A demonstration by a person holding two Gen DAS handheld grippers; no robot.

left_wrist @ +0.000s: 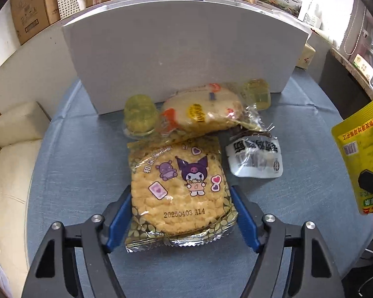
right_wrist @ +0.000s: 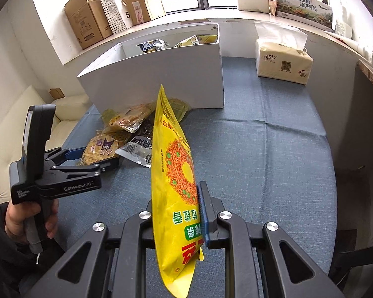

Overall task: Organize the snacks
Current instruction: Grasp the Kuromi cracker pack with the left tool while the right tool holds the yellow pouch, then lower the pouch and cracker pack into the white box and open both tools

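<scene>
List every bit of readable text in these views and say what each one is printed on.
"20250403 A14": date stamp on the rice cracker pack between the left gripper's fingers.
"GenRobot.AI": side of the left gripper, seen from the right wrist.
"清风": tissue pack.
"臻品野生菌 顺丰鲜达": long box on the sill.
Yellow snack bag in the right gripper: upside down, unread.
White pouch and cardboard boxes: too blurred.

In the left wrist view the yellow snack bag (left_wrist: 363, 159) is cut off by the right edge. From the right wrist, that bag hides the right hand-held gripper's (right_wrist: 179, 221) left pad and part of the snack pile (right_wrist: 126, 134). The white box's (right_wrist: 161, 79) contents barely show above its wall.
</scene>
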